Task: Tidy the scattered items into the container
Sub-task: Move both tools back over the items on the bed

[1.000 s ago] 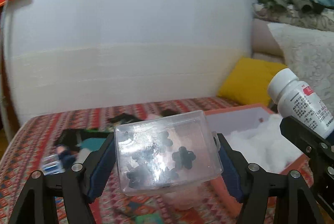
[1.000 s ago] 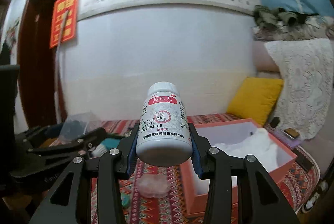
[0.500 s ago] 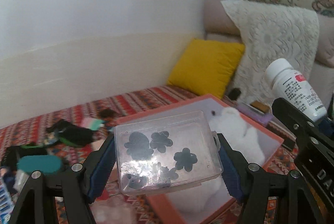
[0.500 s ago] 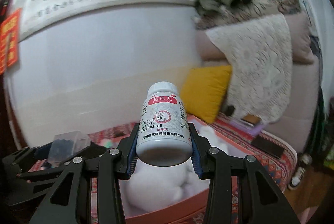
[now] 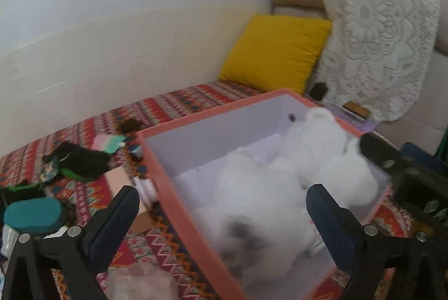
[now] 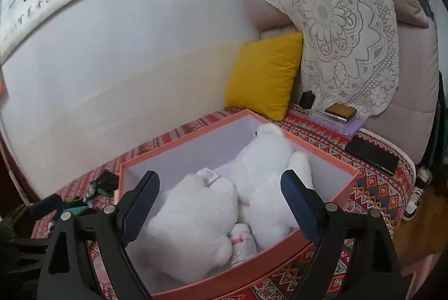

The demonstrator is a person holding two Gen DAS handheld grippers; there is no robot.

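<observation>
Both tongs stand wide apart with nothing between their pads. The left tongs (image 5: 222, 211) hang over the near-left corner of the orange box (image 5: 179, 211), and the right tongs (image 6: 221, 203) hang over the box's near side. The box sits on a red patterned bed cover (image 6: 372, 185) and holds a white plush toy (image 6: 260, 168) that fills most of its pale inside. The white medicine bottle (image 6: 242, 242) lies on its side in the box, wedged low between two parts of the plush at 6 o'clock in the right wrist view. In the left wrist view a blurred, see-through shape with dark spots (image 5: 239, 241) lies against the plush just inside the near wall; what it is cannot be made out clearly. Outside the box, at 9 o'clock in the left view, lie a teal object (image 5: 33, 216), a black bundle (image 5: 79, 161) and a pink and green item (image 5: 107, 142). A yellow cushion (image 5: 275, 52) leans at 12 o'clock beyond the box, beside a lace cloth (image 5: 372, 31) draped over a sofa back.
</observation>
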